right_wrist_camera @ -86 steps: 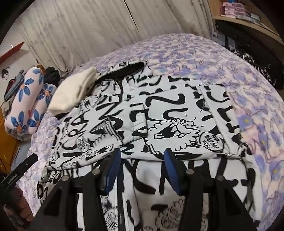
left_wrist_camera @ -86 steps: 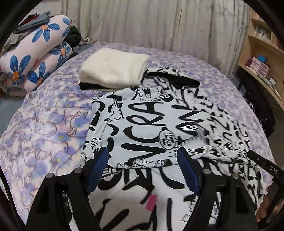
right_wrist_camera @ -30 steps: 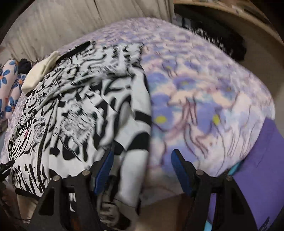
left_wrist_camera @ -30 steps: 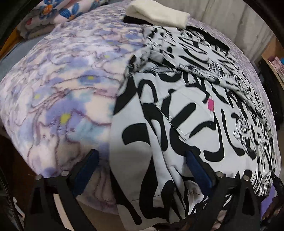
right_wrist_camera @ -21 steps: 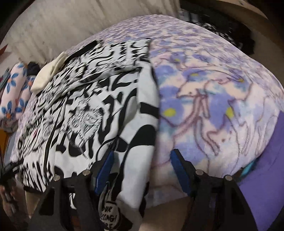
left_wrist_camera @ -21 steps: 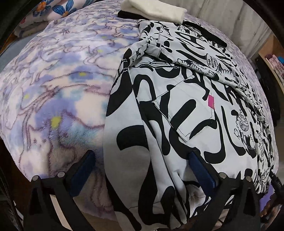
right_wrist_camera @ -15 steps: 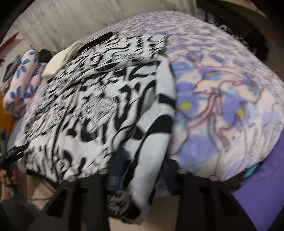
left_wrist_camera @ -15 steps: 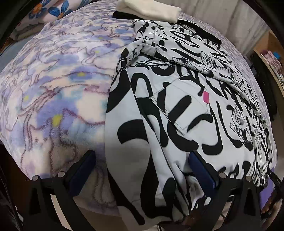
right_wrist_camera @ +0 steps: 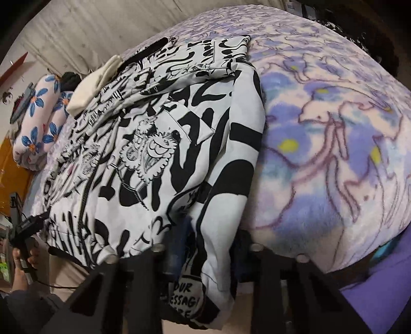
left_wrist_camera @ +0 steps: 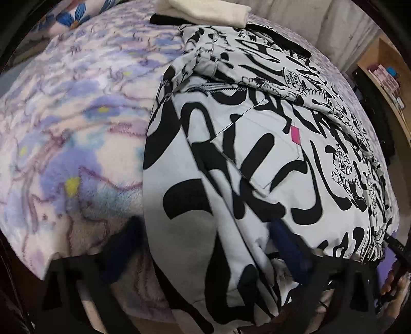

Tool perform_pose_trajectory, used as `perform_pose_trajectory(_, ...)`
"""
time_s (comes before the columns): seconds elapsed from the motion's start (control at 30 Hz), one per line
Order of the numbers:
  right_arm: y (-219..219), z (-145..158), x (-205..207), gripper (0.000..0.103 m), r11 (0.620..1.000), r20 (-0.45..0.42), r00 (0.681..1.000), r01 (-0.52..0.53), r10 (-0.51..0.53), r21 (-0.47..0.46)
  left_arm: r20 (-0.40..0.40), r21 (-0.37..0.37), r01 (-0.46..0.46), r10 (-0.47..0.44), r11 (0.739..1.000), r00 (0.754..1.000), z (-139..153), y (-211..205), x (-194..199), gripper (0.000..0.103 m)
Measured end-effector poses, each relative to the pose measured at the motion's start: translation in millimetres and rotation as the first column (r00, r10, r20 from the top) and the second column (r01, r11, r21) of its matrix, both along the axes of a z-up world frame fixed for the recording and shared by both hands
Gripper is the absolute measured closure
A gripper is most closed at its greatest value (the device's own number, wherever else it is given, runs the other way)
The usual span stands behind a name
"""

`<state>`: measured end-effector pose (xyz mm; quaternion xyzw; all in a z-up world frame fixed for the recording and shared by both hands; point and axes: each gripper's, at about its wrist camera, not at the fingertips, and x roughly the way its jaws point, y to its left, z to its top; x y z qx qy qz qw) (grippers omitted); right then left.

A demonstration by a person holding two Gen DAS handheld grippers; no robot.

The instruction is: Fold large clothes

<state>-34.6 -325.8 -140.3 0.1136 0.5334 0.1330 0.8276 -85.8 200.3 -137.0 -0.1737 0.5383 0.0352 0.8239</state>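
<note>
The right gripper (right_wrist_camera: 205, 254), at the bottom of its frame, is clamped on the hanging hem of the black-and-white jacket (right_wrist_camera: 159, 144). The left gripper (left_wrist_camera: 205, 244), bottom center, has its 2 fingers wide apart around the opposite hem corner. The jacket lies across the purple blanket (left_wrist_camera: 77, 123). A cream towel (left_wrist_camera: 205, 10) sits at the top. A shelf (left_wrist_camera: 385, 74) at upper right holds small boxes.

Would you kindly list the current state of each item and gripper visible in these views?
Printed jacket: spread on the bed, sleeves folded in, hem hanging over the near edge.
Left gripper: open, straddling the hem's left corner.
Right gripper: shut on the hem's right corner.
Cream garment: folded, lying at the jacket's far end.
Floral blanket: spread flat under the jacket.
</note>
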Motion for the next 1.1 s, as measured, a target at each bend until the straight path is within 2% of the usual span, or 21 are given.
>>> perform_pose_trajectory(0.03, -0.5, 2.0, -0.2, 0.092, 1.000, 0.001, 1.000, 0.005, -0.005, 0.008, 0.011, 0.004, 0.008, -0.008, 1.000, 1.000, 5.6, -2.7, -0.9, 0.045)
perform_pose_trajectory(0.13, -0.1, 12.3, -3.5, 0.097, 0.999, 0.024, 0.999, 0.021, -0.022, 0.040, 0.013, -0.027, 0.006, -0.006, 1.000, 1.000, 19.7, -6.2, -0.8, 0.083)
perform_pose_trajectory(0.23, 4.1, 27.1, -6.3, 0.098, 0.998, 0.067, 0.997, 0.019, -0.023, 0.055, 0.018, -0.035, -0.021, 0.021, 0.999, 1.000, 31.6, -10.3, -0.1, 0.093)
perform_pose_trajectory(0.43, 1.2, 65.3, -12.8, 0.099, 0.992, 0.144, 0.988, 0.038, -0.055, 0.118, 0.097, -0.109, -0.060, 0.070, 0.992, 0.993, 71.1, -10.0, -9.9, 0.097)
perform_pose_trajectory(0.63, 1.9, 105.4, -21.8, 0.099, 0.976, 0.217, 0.974, 0.023, -0.071, 0.217, 0.208, -0.170, -0.076, 0.111, 0.982, 0.972, 123.7, 4.1, -36.5, 0.102)
perform_pose_trajectory(0.73, 13.1, 124.5, -26.1, 0.099, 0.970, 0.264, 0.963, -0.017, -0.049, 0.243, 0.292, -0.160, -0.054, 0.099, 0.986, 0.951, 151.0, 4.0, -51.7, 0.103)
perform_pose_trajectory(0.8, 22.0, 131.4, -27.2, 0.099, 0.975, 0.287, 0.958, -0.036, -0.029, 0.217, 0.309, -0.124, -0.038, 0.075, 0.992, 0.948, 159.6, 1.4, -54.1, 0.103)
perform_pose_trajectory(0.87, 27.8, 129.6, -25.4, 0.099, 0.982, 0.289, 0.957, -0.041, -0.015, 0.186, 0.296, -0.080, -0.030, 0.052, 0.996, 0.954, 155.9, -0.1, -50.4, 0.102)
perform_pose_trajectory(0.97, 24.4, 115.5, -19.2, 0.099, 0.984, 0.242, 0.970, -0.014, -0.030, 0.180, 0.219, -0.072, -0.033, 0.048, 0.997, 0.975, 132.4, 4.9, -39.5, 0.079)
perform_pose_trajectory(1.03, 20.2, 106.6, -17.5, 0.099, 0.983, 0.215, 0.976, 0.006, -0.045, 0.181, 0.187, -0.065, -0.044, 0.055, 0.997, 0.981, 113.8, 8.8, -33.4, 0.054)
perform_pose_trajectory(1.1, 15.7, 101.1, -16.6, 0.099, 0.984, 0.200, 0.979, 0.016, -0.052, 0.179, 0.154, -0.044, -0.055, 0.061, 0.998, 0.986, 93.6, 11.0, -28.8, 0.051)
